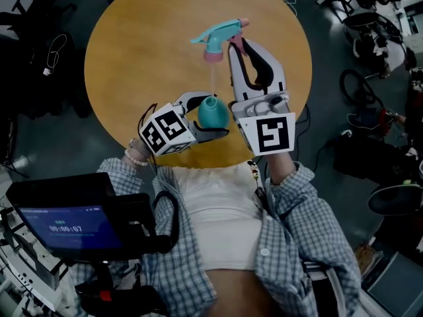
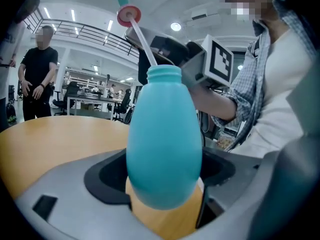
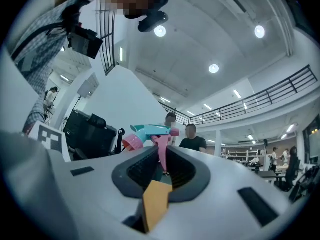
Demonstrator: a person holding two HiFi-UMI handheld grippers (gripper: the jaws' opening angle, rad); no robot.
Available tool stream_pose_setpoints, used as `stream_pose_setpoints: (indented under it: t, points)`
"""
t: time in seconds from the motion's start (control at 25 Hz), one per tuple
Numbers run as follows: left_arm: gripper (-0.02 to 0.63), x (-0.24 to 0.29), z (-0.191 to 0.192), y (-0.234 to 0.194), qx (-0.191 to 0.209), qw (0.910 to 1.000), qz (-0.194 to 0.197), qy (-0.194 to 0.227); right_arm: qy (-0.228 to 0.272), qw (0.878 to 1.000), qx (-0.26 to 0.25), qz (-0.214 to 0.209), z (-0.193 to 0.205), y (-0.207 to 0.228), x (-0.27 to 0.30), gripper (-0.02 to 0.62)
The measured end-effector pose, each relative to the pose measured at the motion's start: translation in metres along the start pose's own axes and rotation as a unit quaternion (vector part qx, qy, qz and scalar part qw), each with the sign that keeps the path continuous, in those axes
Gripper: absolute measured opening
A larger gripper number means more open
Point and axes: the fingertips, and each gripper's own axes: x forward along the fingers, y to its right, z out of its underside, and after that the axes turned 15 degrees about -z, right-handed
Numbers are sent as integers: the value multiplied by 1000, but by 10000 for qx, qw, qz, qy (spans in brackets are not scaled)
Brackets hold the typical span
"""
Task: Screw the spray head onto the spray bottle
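Observation:
My left gripper (image 1: 210,119) is shut on a teal spray bottle (image 1: 211,113), held upright over the near edge of the round wooden table (image 1: 132,51). In the left gripper view the bottle (image 2: 164,144) fills the gap between the jaws, its open neck at the top. My right gripper (image 1: 235,45) is shut on the teal and pink spray head (image 1: 218,37), gripping it by the pink trigger (image 3: 162,151). The head hangs above the bottle, apart from the neck. Its clear dip tube (image 2: 145,46) runs down from the pink collar (image 2: 128,15) into the neck.
A dark screen on a stand (image 1: 66,223) sits at the lower left beside the person. Chairs, cables and gear (image 1: 373,38) ring the table on the floor. One person (image 2: 37,79) stands far off behind the table, and two people (image 3: 192,140) stand behind the spray head.

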Motion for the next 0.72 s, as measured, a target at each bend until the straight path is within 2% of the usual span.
stream_pose_setpoints:
  t: [0.32, 0.72]
  points:
    - [419, -8, -18, -16, -182, 9997, -15, 143, -486, 9970, -529, -273, 25, -43, -19, 38]
    - [419, -8, -17, -18, -127, 9999, -9, 42, -877, 9906, -987, -370, 41, -53, -29, 38]
